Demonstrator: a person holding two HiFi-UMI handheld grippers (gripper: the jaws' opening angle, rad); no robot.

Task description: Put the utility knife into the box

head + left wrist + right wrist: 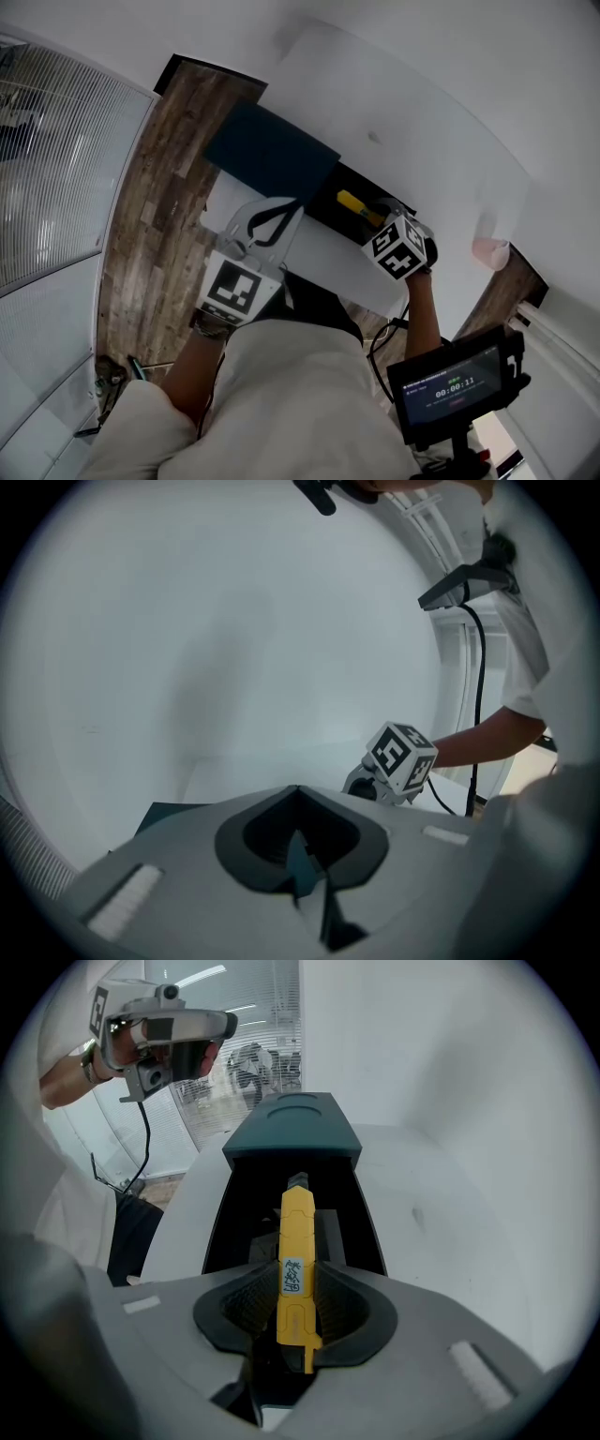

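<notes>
The yellow utility knife (297, 1241) is clenched between the pads of my right gripper (296, 1290), blade end pointing away from me, hanging over the open mouth of the black box (225, 1218) and not yet resting inside; I judge the carry done and only the lowering and letting go left; the teal lid (292, 1127) stands thrown back at the far end, out of the way, and the inside is too dark to tell what lies there; my left gripper (302, 857) is raised off to the left, jaws closed together on nothing, clear of the path; on the white table (450, 1204) nothing crowds the box; a pale pink object (490, 252) sits far right; a small screen (454, 386) stands near me.
</notes>
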